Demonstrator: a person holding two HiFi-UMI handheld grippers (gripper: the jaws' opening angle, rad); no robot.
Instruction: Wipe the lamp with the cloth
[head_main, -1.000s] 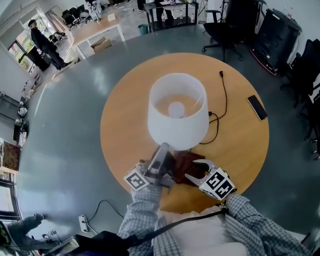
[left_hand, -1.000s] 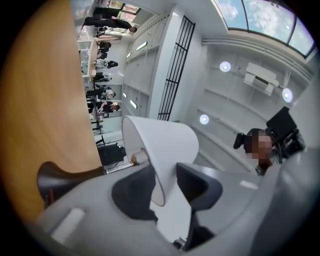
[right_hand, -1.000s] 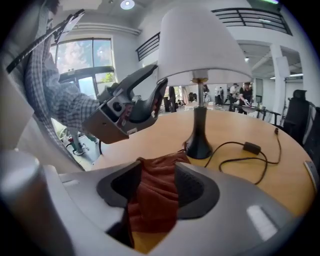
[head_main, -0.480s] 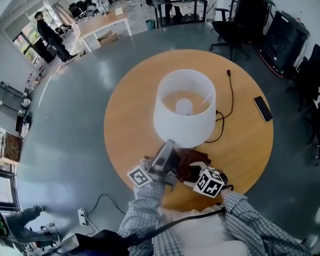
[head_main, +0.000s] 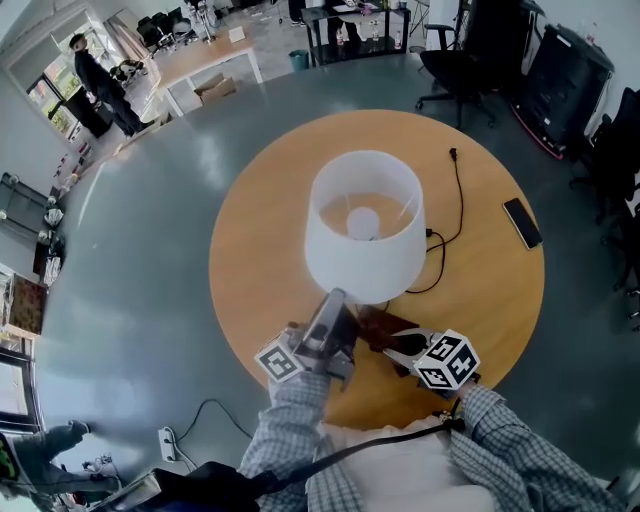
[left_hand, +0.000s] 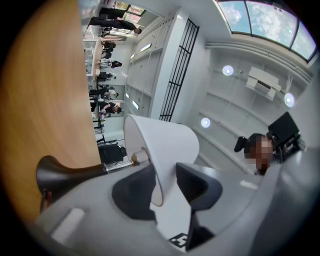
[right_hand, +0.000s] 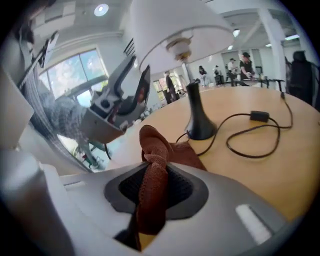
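The lamp has a white shade (head_main: 362, 225) and a dark base (right_hand: 200, 125), and stands mid-table. My left gripper (head_main: 333, 300) reaches up from the near side. In the left gripper view its jaws (left_hand: 165, 182) are shut on the shade's lower rim (left_hand: 165, 145), one pad on each side. The brown cloth (head_main: 378, 325) lies bunched by the lamp's foot. My right gripper (head_main: 390, 347) has just been closing, and its pads now pinch a raised fold of the cloth (right_hand: 155, 155) in the right gripper view.
The round wooden table (head_main: 260, 260) also carries the lamp's black cable (head_main: 440, 250) looping to the right and a dark phone (head_main: 523, 222) near the right edge. Office chairs, desks and a standing person (head_main: 95, 80) are far off on the grey floor.
The right gripper moved in over the cloth with its jaws open, closed on it and drew back slightly to the right. The left gripper stayed on the shade.
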